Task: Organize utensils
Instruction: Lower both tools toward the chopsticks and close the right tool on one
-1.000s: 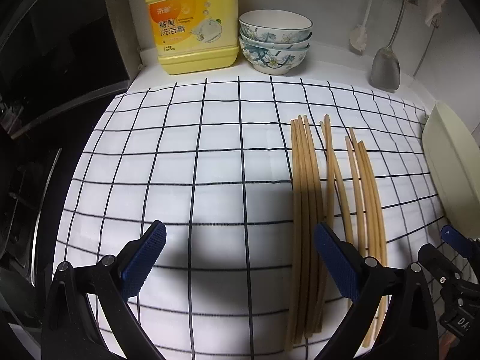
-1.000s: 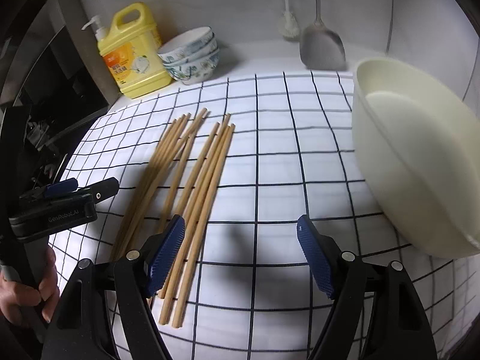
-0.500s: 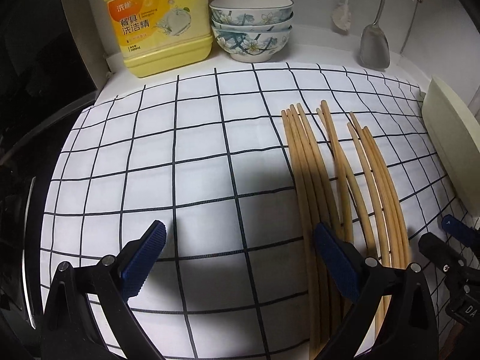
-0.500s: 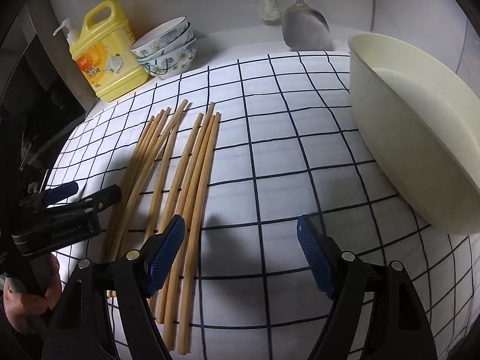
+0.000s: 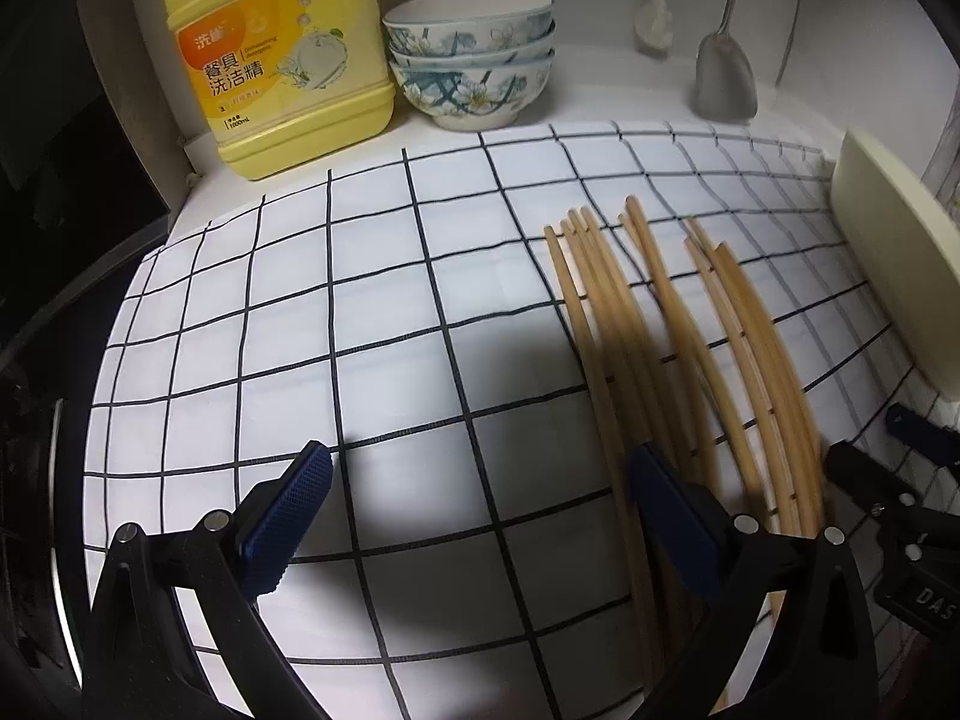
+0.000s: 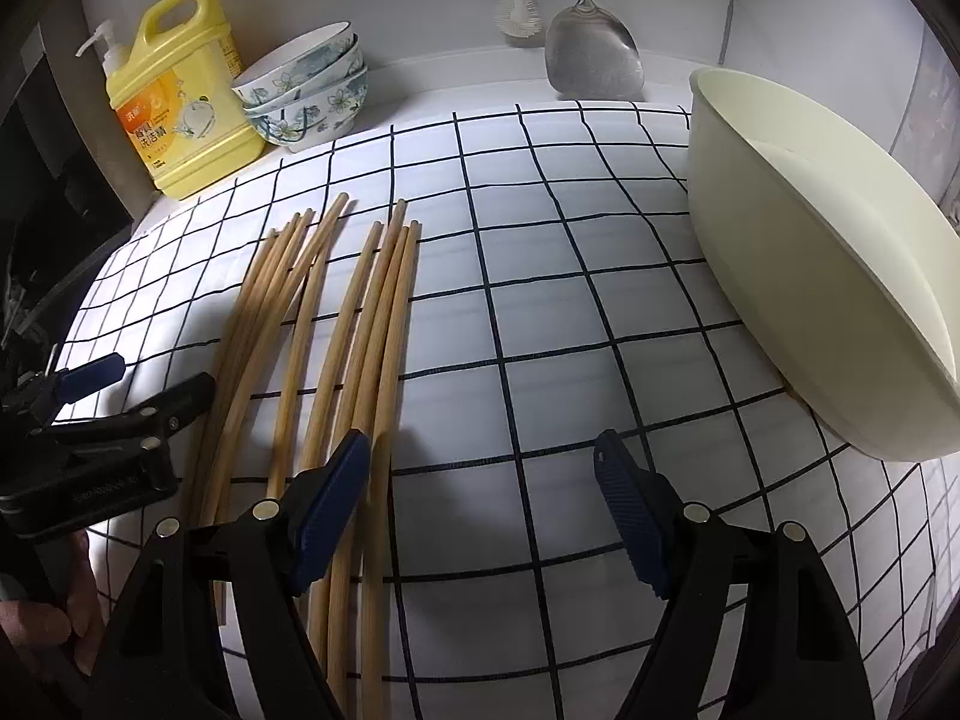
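Several wooden chopsticks (image 5: 678, 324) (image 6: 336, 324) lie side by side on a white cloth with a black grid (image 5: 360, 312) (image 6: 540, 276). My left gripper (image 5: 480, 510) hovers open just left of them, its right finger over the leftmost sticks. My right gripper (image 6: 480, 492) is open too, with its left finger above the rightmost sticks. Each gripper shows at the edge of the other's view: the right gripper (image 5: 888, 480) and the left gripper (image 6: 120, 396). Neither holds anything.
A yellow detergent jug (image 5: 276, 54) (image 6: 174, 96) and stacked floral bowls (image 5: 474, 60) (image 6: 306, 96) stand at the back. A metal spatula (image 5: 726, 72) (image 6: 591, 54) hangs on the wall. A cream basin (image 5: 894, 264) (image 6: 828, 276) leans at the right. A dark sink edge (image 5: 54, 324) lies left.
Both grippers have moved forward and lower toward the chopsticks and the back wall, so everything looms larger. The chopsticks have not shifted, and both grippers stay open.
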The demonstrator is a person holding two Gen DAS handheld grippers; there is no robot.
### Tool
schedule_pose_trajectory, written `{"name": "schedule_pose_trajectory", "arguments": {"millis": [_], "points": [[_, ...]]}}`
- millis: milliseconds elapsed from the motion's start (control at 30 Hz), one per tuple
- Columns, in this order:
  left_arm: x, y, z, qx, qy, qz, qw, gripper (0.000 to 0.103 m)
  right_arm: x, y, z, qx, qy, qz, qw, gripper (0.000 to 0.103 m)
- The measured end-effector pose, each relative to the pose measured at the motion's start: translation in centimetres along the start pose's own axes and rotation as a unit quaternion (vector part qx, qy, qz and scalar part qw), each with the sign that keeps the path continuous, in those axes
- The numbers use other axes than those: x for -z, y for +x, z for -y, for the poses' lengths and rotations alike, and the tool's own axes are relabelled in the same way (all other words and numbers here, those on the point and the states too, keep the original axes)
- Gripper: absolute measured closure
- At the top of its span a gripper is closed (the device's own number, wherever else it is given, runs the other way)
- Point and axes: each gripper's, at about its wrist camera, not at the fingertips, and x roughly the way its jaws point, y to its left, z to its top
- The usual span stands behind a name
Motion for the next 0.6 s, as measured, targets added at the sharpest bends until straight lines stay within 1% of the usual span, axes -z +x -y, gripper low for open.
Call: {"name": "schedule_pose_trajectory", "arguments": {"millis": [33,67,233,367,433,600], "points": [[0.0,0.3,0.0,-0.009,0.004,-0.006,0.9999,0.005,0.0,0.0,0.0,0.002,0.0,0.0,1.0,0.029],[0.1,0.2,-0.1,-0.012,0.0,-0.001,0.9999,0.005,-0.1,0.0,0.0,0.004,0.0,0.0,1.0,0.029],[0.3,0.3,-1.4,-0.012,-0.025,-0.009,0.9996,0.005,-0.1,0.2,-0.2,0.021,-0.009,0.002,1.0,0.029],[0.4,0.3,-1.8,-0.009,-0.041,-0.013,0.999,0.005,-0.2,0.3,-0.3,0.019,-0.016,0.005,1.0,0.029],[0.3,0.3,-1.6,-0.016,-0.038,-0.009,0.9991,0.005,-0.3,0.3,-0.6,0.018,-0.025,0.006,0.999,0.029],[0.0,0.4,-1.0,-0.024,-0.035,-0.003,0.9991,0.005,-0.1,0.5,-1.3,0.038,-0.056,0.007,0.998,0.029]]}}
